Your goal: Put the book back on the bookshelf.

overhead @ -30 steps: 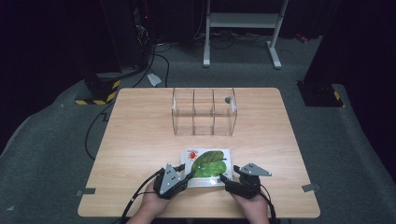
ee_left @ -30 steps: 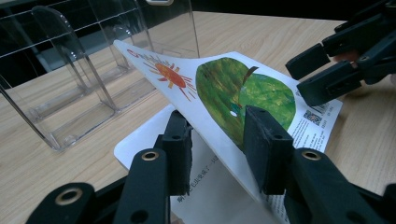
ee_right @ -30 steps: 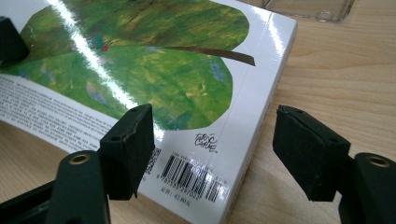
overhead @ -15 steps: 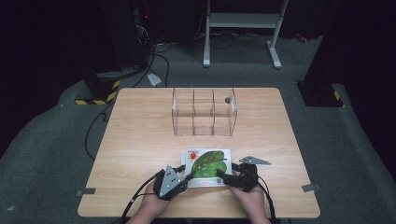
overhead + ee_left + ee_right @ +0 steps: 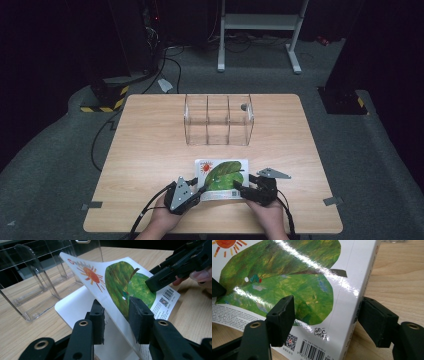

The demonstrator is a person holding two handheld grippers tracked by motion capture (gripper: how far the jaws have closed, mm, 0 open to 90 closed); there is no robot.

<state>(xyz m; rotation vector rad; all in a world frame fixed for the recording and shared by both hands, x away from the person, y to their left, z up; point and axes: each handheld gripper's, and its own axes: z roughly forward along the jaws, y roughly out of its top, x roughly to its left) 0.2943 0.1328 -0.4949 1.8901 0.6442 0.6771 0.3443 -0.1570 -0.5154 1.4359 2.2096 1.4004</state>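
Picture book [image 5: 222, 178] near the worktop's [image 5: 150, 150] front edge, about midway along it, green leaf and orange sun on the glossy cover. Cover lifted off the white page below, tilted up at an angle in the left gripper view. Left tool [image 5: 199, 187] at the book's front left corner, jaws closing just now, one pad [image 5: 98, 320] under the raised cover and the other [image 5: 139, 317] on its printed face; pads at the cover on both sides, gripping it as far as can be told. Right tool [image 5: 244, 190] at the book's front right corner, jaws also closing just now yet apart: one pad [image 5: 281, 315] over the cover near the barcode, the other [image 5: 377, 320] beside the spine, a gap showing there, so not clamped. Clear divided box [image 5: 219, 120] well behind the book, toward the worktop's far edge, standing upright with three compartments. A hand [image 5: 265, 215] behind the right tool at the front edge.
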